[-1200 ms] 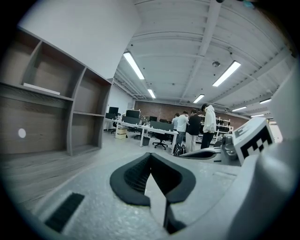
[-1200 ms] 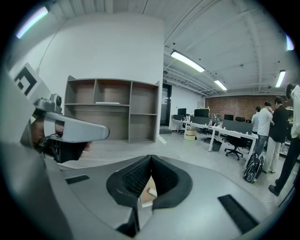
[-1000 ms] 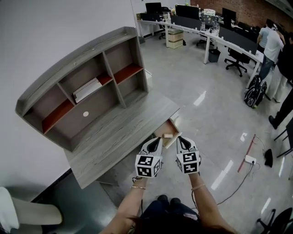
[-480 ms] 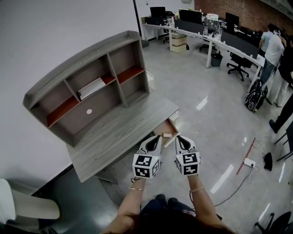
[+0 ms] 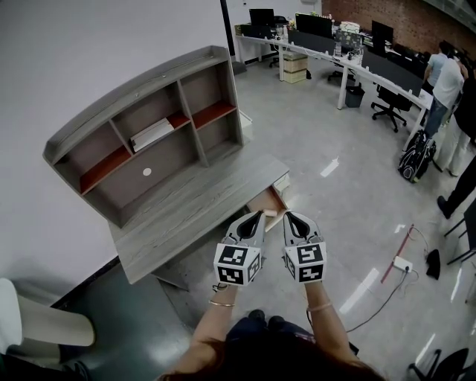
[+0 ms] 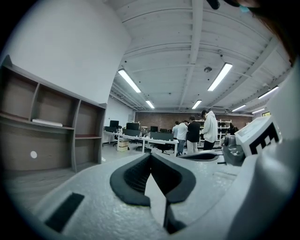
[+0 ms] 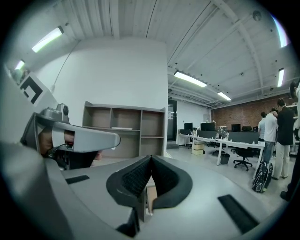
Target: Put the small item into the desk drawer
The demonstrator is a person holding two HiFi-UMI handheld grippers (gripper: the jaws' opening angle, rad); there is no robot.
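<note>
Grey wood-grain desk [image 5: 193, 216], red shelf boards [image 5: 214, 113], black-and-white marker cubes [image 5: 238, 265].

You're standing in an open-plan office — long white tabletops [image 5: 327, 50] carry rows of monitors [image 5: 312, 21], black swivel chairs [image 5: 387, 100] sit beside them, strip lights [image 6: 219, 77] line the ceiling, and a grey desk [image 5: 201, 212] with a shelf hutch [image 5: 149, 134] stands against the wall.
</note>
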